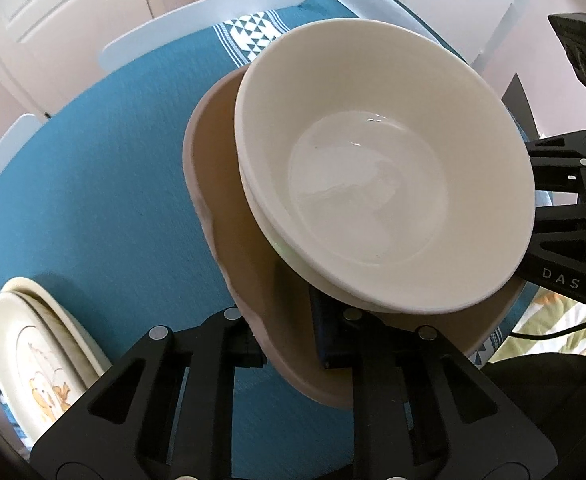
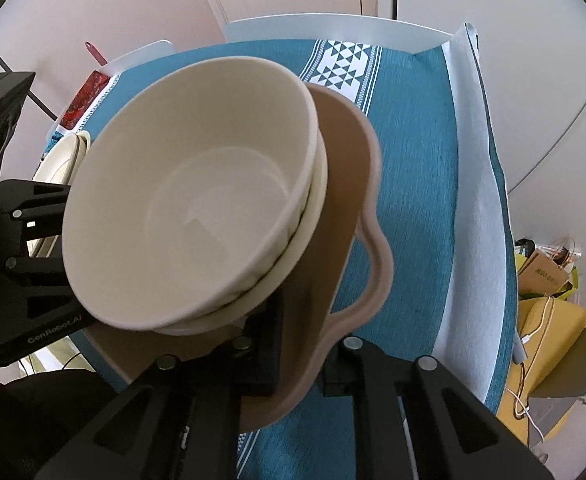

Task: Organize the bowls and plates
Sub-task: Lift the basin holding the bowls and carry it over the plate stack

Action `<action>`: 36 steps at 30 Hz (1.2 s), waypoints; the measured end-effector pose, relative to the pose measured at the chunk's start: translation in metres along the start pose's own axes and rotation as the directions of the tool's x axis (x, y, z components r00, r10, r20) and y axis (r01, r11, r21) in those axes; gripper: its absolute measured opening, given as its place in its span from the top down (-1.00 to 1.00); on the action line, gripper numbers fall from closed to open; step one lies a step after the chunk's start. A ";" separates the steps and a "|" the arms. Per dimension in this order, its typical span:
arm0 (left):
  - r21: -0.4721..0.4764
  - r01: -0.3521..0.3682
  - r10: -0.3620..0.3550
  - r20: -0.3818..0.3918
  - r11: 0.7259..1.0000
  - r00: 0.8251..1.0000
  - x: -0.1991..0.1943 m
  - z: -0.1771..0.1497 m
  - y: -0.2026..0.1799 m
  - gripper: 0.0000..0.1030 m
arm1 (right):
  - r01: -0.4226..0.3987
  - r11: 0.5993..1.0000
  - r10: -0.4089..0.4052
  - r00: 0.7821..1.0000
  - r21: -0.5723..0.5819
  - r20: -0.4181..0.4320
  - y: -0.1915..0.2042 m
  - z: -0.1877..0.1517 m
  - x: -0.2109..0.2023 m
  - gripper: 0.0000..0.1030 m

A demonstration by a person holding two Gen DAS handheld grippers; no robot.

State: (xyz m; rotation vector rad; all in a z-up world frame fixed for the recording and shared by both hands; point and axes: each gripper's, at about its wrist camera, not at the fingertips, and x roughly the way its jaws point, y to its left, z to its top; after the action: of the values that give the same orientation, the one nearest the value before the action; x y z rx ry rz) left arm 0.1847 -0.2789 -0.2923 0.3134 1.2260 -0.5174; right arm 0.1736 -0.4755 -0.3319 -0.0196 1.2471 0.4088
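I see cream bowls (image 1: 373, 168) on a tan-brown plate (image 1: 229, 184), clamped between my black fingers (image 1: 253, 354). Beyond the fingers, the surface's cloth (image 1: 93, 184) is teal with a white-and-teal triangle band (image 1: 253, 34).

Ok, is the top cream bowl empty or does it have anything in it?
Empty. The top cream bowl shows only a bare glossy bottom in both wrist views. It sits nested in another bowl on the tan plate.

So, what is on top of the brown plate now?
Two nested cream bowls sit on the brown plate. The top bowl looks empty. The lower bowl's inside and the plate's centre are covered.
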 end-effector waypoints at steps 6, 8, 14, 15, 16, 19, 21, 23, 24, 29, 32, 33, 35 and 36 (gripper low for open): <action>-0.032 -0.011 0.012 0.028 0.999 1.000 -0.018 0.006 0.018 0.73 | 0.002 1.000 -0.002 1.000 -0.027 0.027 0.007 0.009 -0.015 0.76; -0.057 -0.008 0.010 0.032 0.998 0.999 -0.030 0.011 0.023 0.73 | 0.000 0.999 0.001 0.999 -0.043 0.034 0.018 0.019 -0.024 0.76; -0.123 -0.032 0.038 0.053 0.992 0.998 -0.081 0.007 0.053 0.73 | -0.010 0.994 0.015 0.999 -0.109 0.044 0.053 0.045 -0.056 0.76; -0.131 -0.036 0.044 0.058 0.991 0.997 -0.088 0.004 0.060 0.73 | -0.012 0.992 0.018 0.999 -0.124 0.049 0.064 0.051 -0.061 0.76; -0.137 -0.039 0.047 0.061 0.990 0.997 -0.095 0.000 0.066 0.73 | -0.012 0.991 0.019 0.998 -0.132 0.052 0.069 0.052 -0.064 0.76; -0.155 -0.050 0.062 0.076 0.987 0.995 -0.111 -0.013 0.091 0.73 | -0.014 0.988 0.025 0.998 -0.155 0.064 0.097 0.062 -0.068 0.76; -0.161 -0.055 0.069 0.081 0.985 0.994 -0.119 -0.024 0.108 0.74 | -0.019 0.987 0.030 0.997 -0.161 0.071 0.119 0.066 -0.067 0.76; -0.163 -0.054 0.068 0.078 0.985 0.995 -0.128 -0.041 0.123 0.74 | -0.017 0.986 0.028 0.997 -0.167 0.067 0.141 0.069 -0.063 0.76; -0.165 -0.052 0.065 0.075 0.985 0.995 -0.131 -0.050 0.131 0.74 | -0.016 0.986 0.027 0.997 -0.167 0.067 0.154 0.070 -0.059 0.76; -0.151 -0.035 0.041 0.036 0.988 0.998 -0.130 -0.083 0.180 0.75 | -0.034 0.993 0.039 0.998 -0.116 0.041 0.199 0.073 -0.036 0.76; -0.123 -0.041 0.043 0.018 0.992 0.999 -0.128 -0.099 0.199 0.75 | -0.037 0.996 0.040 0.999 -0.082 0.032 0.228 0.072 -0.017 0.76; -0.116 -0.039 0.041 0.013 0.992 0.999 -0.126 -0.105 0.205 0.75 | -0.038 0.997 0.040 0.999 -0.073 0.032 0.234 0.069 -0.014 0.76; -0.105 -0.030 0.031 0.002 0.994 1.000 -0.121 -0.116 0.215 0.75 | -0.036 0.998 0.038 0.999 -0.052 0.027 0.249 0.065 -0.006 0.76; -0.102 -0.027 0.027 -0.001 0.994 1.000 -0.116 -0.118 0.220 0.75 | -0.033 0.999 0.034 0.999 -0.043 0.023 0.256 0.063 -0.002 0.76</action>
State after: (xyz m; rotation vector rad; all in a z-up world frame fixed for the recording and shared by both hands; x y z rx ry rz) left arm 0.1784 -0.0108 -0.2303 0.2433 1.2418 -0.4297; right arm 0.1511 -0.2238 -0.2571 -0.0303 1.2162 0.4637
